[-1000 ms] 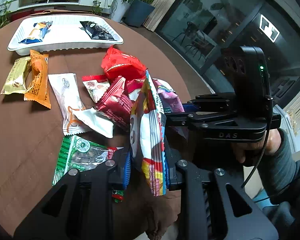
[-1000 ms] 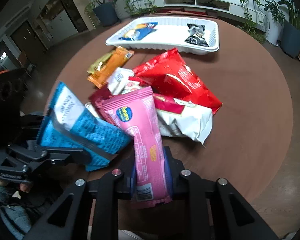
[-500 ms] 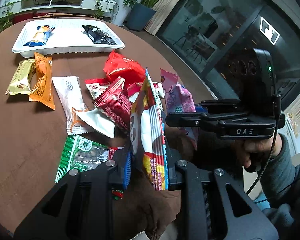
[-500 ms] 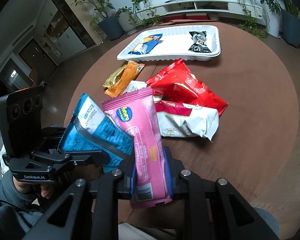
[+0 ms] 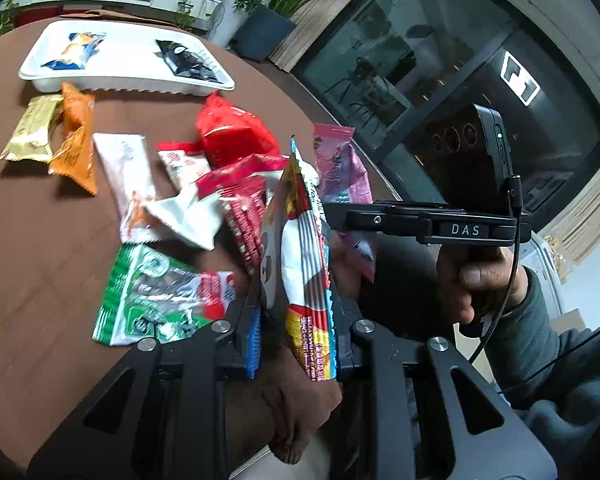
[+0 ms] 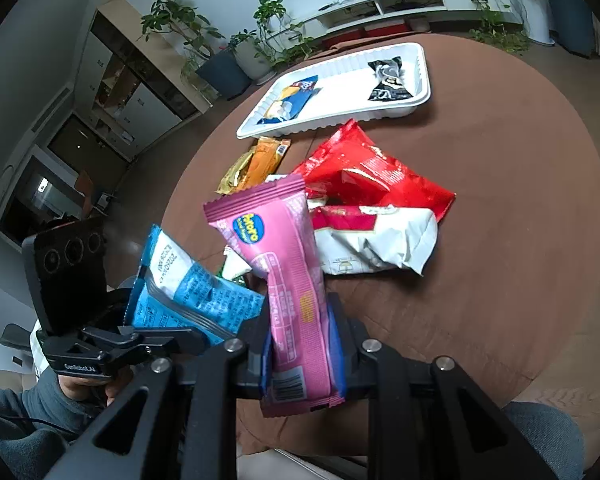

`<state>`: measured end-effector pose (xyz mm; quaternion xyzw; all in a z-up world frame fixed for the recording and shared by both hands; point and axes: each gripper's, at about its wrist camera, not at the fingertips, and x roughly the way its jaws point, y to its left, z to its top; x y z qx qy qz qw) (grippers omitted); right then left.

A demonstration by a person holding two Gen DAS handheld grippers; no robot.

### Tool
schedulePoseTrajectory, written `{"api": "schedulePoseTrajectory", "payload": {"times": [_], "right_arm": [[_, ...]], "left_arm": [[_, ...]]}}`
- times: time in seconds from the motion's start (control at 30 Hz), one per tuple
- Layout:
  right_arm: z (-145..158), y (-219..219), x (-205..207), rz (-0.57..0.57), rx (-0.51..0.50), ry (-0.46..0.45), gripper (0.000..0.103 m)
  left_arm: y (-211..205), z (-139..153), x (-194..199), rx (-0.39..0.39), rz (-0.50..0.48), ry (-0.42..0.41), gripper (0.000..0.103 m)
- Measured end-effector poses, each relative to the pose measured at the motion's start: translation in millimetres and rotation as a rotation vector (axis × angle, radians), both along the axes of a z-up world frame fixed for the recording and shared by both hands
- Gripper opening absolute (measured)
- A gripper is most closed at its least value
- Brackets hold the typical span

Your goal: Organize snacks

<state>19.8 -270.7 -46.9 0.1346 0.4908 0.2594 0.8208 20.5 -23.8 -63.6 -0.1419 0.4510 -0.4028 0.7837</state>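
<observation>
Both grippers hold a snack, lifted clear of the pile, likely for carrying to the white tray [image 6: 422,92] at the far tabletop [image 6: 520,260] edge. Left gripper [image 5: 296,332] fingers are clamped on a blue-backed packet [image 5: 304,264] showing a printed date code in the right wrist view, digits too small to trust. Right gripper [image 6: 304,356] fingers are clamped on a pink packet [image 6: 288,276] with a blue "Arcoro"-like logo and barcode. Tray holds two packets already; red bag [image 6: 364,176], orange packet [image 5: 76,140], green packet [image 5: 152,292] not yet sorted. "DAS" reads on the right gripper body, "GenRobot.AI" on the left.
</observation>
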Motion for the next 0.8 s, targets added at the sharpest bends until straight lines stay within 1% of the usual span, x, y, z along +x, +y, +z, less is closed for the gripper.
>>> {"api": "schedulePoseTrajectory", "payload": {"times": [0.1,0.23,0.4,0.5,0.6,0.67,0.73,0.8], "right_arm": [[1,-1,-1,-0.003,0.010,-0.005,0.025],[6,-5,0,-0.017,0.031,-0.017,0.025],[19,-17,3,-0.049,0.057,-0.051,0.025],[33,-32,10,-0.092,0.063,-0.080,0.025],[53,-51,22,-0.147,0.056,-0.121,0.025],[67,-63,32,-0.184,0.055,-0.152,0.025],[83,-75,47,-0.234,0.056,-0.183,0.025],[98,-83,65,-0.277,0.056,-0.209,0.025]], "left_arm": [[9,6,-5,-0.008,0.023,-0.015,0.022],[25,20,-6,-0.057,0.042,-0.028,0.022],[45,36,10,-0.106,0.083,-0.040,0.022],[63,48,24,-0.139,0.115,-0.048,0.022],[82,64,43,-0.137,0.153,-0.076,0.022],[97,73,60,-0.145,0.179,-0.084,0.022],[110,84,80,-0.133,0.212,-0.108,0.022],[120,93,104,-0.148,0.228,-0.111,0.022]]}}
